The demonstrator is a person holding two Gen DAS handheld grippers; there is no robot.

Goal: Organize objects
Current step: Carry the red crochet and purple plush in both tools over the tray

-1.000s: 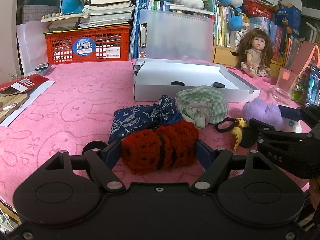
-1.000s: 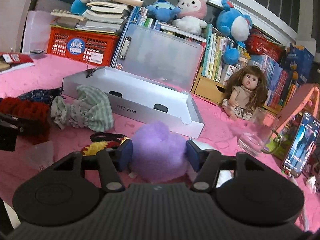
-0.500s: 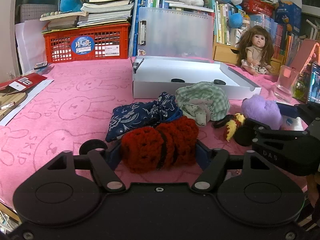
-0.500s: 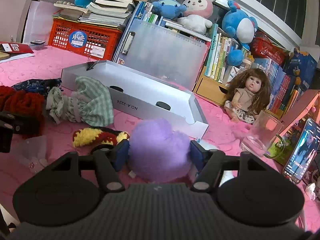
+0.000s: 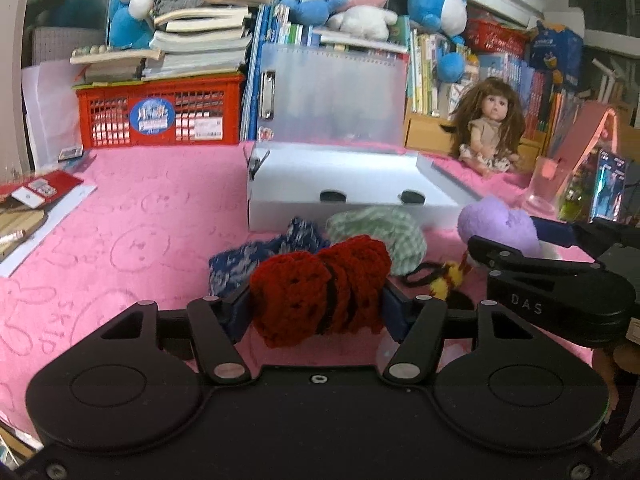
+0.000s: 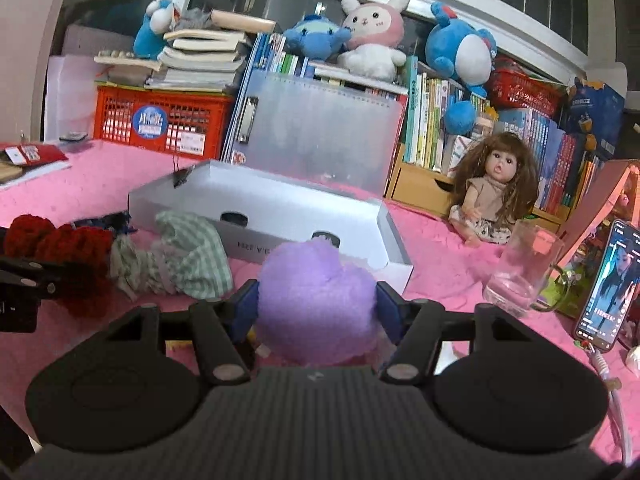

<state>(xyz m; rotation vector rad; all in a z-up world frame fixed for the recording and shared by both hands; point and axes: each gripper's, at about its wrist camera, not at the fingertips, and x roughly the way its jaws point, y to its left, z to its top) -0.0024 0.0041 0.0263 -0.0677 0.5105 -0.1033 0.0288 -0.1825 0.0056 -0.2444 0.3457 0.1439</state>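
Lifted since earlier, left claw [image 5: 318,304], just closing, clamps red crocheted scrunchie [image 5: 320,288]; right claw [image 6: 316,308] clamps fluffy purple pompom [image 6: 316,300], both tilted slightly downward.

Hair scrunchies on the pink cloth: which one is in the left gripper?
The red crocheted scrunchie, between the left gripper pads. The purple fluffy one is in the right gripper; the blue and green checked lie loose.

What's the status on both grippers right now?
Left gripper just closed on red crochet piece. Right gripper shut on purple fluffy ball. White box ahead, open; green checked cloth before it.
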